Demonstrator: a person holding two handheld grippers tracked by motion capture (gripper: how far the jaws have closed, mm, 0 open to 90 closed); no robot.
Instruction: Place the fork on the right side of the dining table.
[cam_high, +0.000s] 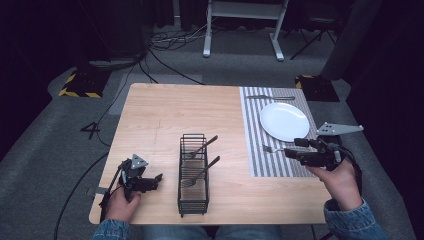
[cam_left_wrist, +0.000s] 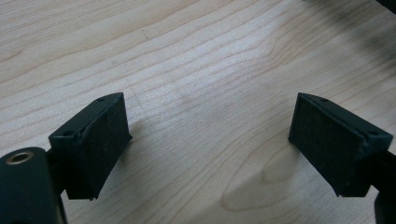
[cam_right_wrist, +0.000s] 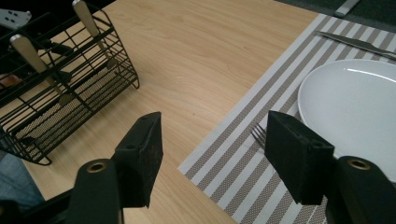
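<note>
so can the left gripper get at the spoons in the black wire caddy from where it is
Probably yes. The left gripper rests open on the bare wooden table just left of the black wire caddy, nothing lying between them, and the metal spoon handles lean out over the top.

Both grippers black: left gripper (cam_high: 159, 177), right gripper (cam_high: 289, 152). Flat matte pads on fingers (cam_right_wrist: 140, 151); brass-ringed screw holes behind fingers. Grey triangular plates, black cables. Blue denim sleeves.

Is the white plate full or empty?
Empty. The white plate on the striped placemat shows only bare, clean surface; a fork lies beside it.
</note>
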